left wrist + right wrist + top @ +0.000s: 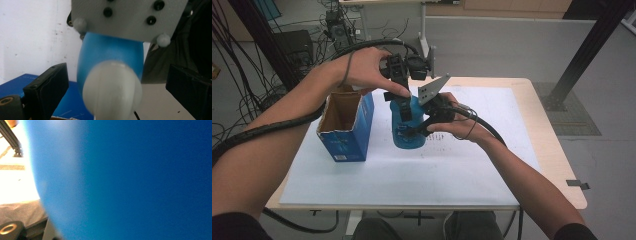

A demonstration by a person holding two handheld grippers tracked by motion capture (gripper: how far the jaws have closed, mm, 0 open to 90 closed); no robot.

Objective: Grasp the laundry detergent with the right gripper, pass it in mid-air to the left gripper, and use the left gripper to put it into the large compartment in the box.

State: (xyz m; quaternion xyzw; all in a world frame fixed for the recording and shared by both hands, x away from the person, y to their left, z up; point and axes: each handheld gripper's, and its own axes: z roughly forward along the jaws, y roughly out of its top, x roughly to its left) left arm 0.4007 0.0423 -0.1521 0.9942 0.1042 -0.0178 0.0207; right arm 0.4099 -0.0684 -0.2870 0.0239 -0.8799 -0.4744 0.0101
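A blue bottle (408, 136) with a white cap (112, 90) stands upright at the middle of the table, right of the box. My right gripper (421, 128) reaches in from the right and is shut on the bottle's body (125, 180); its grey plate (127, 17) shows above the bottle (110, 53). My left gripper (403, 106) points down over the bottle's top. In the left gripper view its jaws stand open on either side of the cap with a gap on both sides (120, 75). I cannot tell whether the bottle's base touches the sheet.
An open blue cardboard box (344, 125) stands just left of the bottle, its blue side (67, 102) close under my left gripper. A white sheet (412, 175) covers the wooden table. Cables trail from both grippers; a black frame post (584, 50) rises at the back right.
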